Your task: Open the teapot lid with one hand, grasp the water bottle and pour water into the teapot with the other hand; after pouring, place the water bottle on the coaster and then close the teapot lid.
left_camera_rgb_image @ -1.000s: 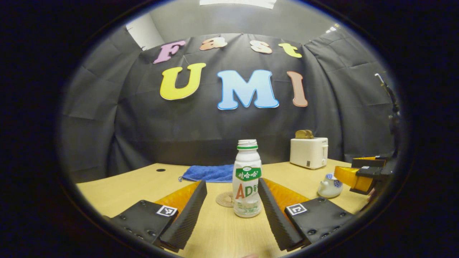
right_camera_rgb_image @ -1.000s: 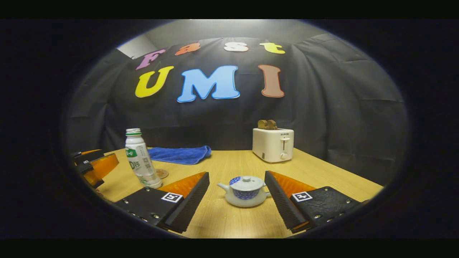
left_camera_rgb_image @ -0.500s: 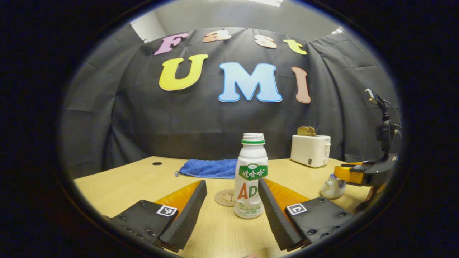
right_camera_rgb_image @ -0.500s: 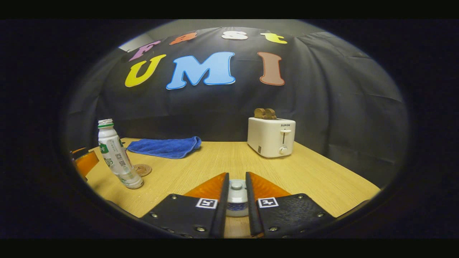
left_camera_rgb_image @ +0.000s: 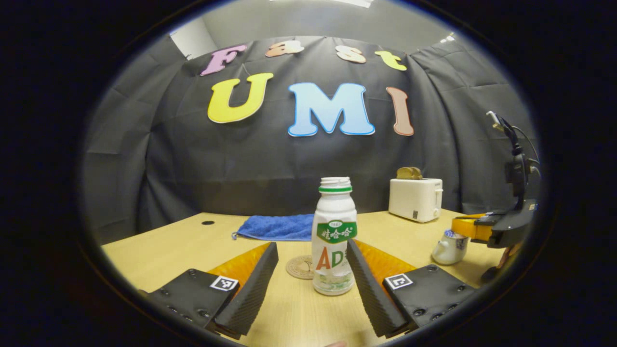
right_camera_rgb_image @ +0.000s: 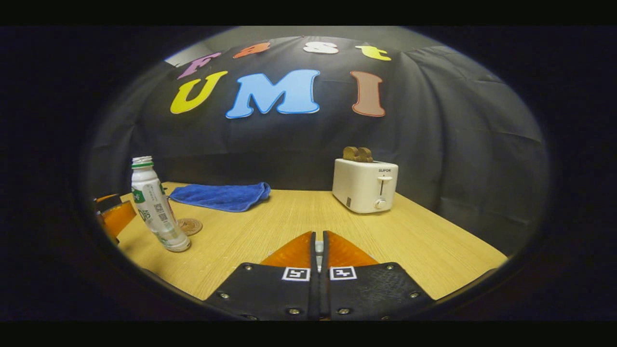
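A white water bottle (left_camera_rgb_image: 334,236) with a green label and no cap stands on the table between the fingers of my open left gripper (left_camera_rgb_image: 312,246); its right finger is close against the bottle's side and the left finger stands apart. A round coaster (left_camera_rgb_image: 300,266) lies just behind and left of the bottle. At the right, the small white-and-blue teapot (left_camera_rgb_image: 447,246) sits under my right gripper (left_camera_rgb_image: 455,226). In the right gripper view that gripper (right_camera_rgb_image: 318,236) is shut on the teapot lid's knob (right_camera_rgb_image: 318,246), a white sliver between the fingers; the pot itself is hidden. The bottle (right_camera_rgb_image: 156,212) and left gripper (right_camera_rgb_image: 114,216) stand far left.
A white toaster (right_camera_rgb_image: 366,191) with bread in it stands at the back of the wooden table (right_camera_rgb_image: 434,231). A blue cloth (right_camera_rgb_image: 219,195) lies at the back left, behind the coaster (right_camera_rgb_image: 189,225). The black booth wall closes the far side.
My right gripper came down over the teapot and its fingers went from wide open to shut on the lid knob. The left gripper stayed open around the bottle, shifting only slightly.
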`<action>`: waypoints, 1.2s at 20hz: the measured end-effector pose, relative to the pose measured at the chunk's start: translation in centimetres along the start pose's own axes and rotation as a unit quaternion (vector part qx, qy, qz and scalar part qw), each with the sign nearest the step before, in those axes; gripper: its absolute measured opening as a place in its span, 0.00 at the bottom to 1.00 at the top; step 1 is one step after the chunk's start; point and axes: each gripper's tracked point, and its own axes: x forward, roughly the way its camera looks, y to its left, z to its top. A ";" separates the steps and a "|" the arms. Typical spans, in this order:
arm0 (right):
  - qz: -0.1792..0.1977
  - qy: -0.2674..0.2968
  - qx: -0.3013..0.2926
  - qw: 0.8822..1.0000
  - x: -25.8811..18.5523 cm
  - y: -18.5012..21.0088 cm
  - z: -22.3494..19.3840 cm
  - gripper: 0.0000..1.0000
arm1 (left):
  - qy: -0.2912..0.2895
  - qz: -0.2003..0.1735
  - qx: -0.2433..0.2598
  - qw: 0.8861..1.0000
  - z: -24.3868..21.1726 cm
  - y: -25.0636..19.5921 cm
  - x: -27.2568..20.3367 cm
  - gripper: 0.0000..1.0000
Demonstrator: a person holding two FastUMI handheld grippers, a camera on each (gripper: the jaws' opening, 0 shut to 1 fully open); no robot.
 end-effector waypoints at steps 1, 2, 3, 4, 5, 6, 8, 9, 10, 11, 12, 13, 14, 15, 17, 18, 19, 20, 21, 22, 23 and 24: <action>0.000 -0.010 0.003 1.000 -0.3 -0.1 0.4 0.01 | -0.001 -0.002 0.004 1.000 0.1 -0.1 0.2 0.95; -0.002 -0.022 0.003 1.000 -0.6 -0.1 1.1 0.01 | -0.004 -0.001 0.007 1.000 0.1 -0.2 0.4 0.96; -0.002 -0.034 0.002 0.999 -0.9 -0.1 1.7 0.01 | -0.009 -0.002 0.005 1.000 0.4 -0.4 0.6 0.97; 0.000 -0.045 0.001 0.999 -1.3 -0.1 2.3 0.00 | -0.011 -0.008 0.002 1.000 0.3 -0.7 0.8 0.98; 0.004 -0.050 -0.002 0.999 -1.5 0.2 2.5 0.00 | -0.011 -0.011 -0.002 1.000 0.2 -0.8 1.1 0.99; 0.008 -0.053 -0.004 0.999 -1.5 0.5 2.6 0.01 | -0.009 -0.016 -0.005 1.000 0.0 -1.1 1.5 0.99; 0.017 -0.051 -0.011 0.998 -1.8 1.2 2.2 0.00 | -0.010 -0.029 -0.006 0.999 -0.2 -1.8 2.4 0.99; 0.019 -0.050 -0.015 0.998 -1.9 1.3 2.2 0.01 | -0.009 -0.037 -0.001 0.999 -0.4 -2.1 3.0 0.99; 0.020 -0.053 -0.018 0.998 -2.0 1.4 2.4 0.00 | -0.008 -0.041 0.004 0.999 -0.5 -2.4 3.5 0.99; 0.020 -0.058 -0.021 0.998 -2.2 1.5 2.6 0.01 | -0.006 -0.043 0.005 0.999 -0.6 -2.5 3.9 0.99; 0.022 -0.063 -0.024 0.998 -2.4 1.6 2.8 0.01 | -0.005 -0.046 0.003 0.999 -0.8 -2.7 4.3 0.99; 0.024 -0.066 -0.025 0.997 -2.7 1.9 2.9 0.00 | -0.001 -0.047 0.001 0.999 -0.9 -2.8 4.8 0.94; 0.026 -0.067 -0.025 0.997 -2.8 2.0 3.1 0.01 | 0.002 -0.046 -0.002 0.999 -1.1 -2.8 5.3 0.94; 0.027 -0.070 -0.026 0.997 -2.9 2.0 3.2 0.01 | 0.002 -0.044 -0.003 0.999 -1.1 -2.7 5.8 0.94; 0.026 -0.075 -0.027 0.996 -3.2 1.9 3.5 0.01 | 0.003 -0.039 -0.009 0.999 -0.9 -2.6 6.5 0.93; 0.025 -0.078 -0.028 0.996 -3.3 1.8 3.8 0.01 | 0.002 -0.042 -0.014 0.999 -0.9 -2.7 6.7 0.99; 0.024 -0.081 -0.029 0.996 -3.6 1.7 3.9 0.01 | 0.004 -0.039 -0.014 0.999 -1.0 -2.7 7.0 0.93; 0.025 -0.085 -0.030 0.996 -4.0 1.6 4.1 0.01 | 0.009 -0.040 -0.012 0.999 -0.9 -2.7 7.2 0.87; 0.027 -0.088 -0.034 0.995 -4.4 1.6 4.2 0.01 | 0.011 -0.041 -0.012 0.999 -0.8 -2.8 7.1 0.85; 0.028 -0.092 -0.040 0.995 -4.9 1.6 4.5 0.01 | 0.014 -0.045 -0.015 0.999 -0.7 -2.8 7.0 0.84; 0.029 -0.096 -0.045 0.994 -5.4 1.5 4.8 0.01 | 0.013 -0.050 -0.017 0.999 -0.6 -3.1 6.7 0.78; 0.031 -0.100 -0.046 0.993 -5.8 1.4 5.0 0.00 | 0.012 -0.054 -0.012 0.998 -0.3 -3.3 6.6 0.82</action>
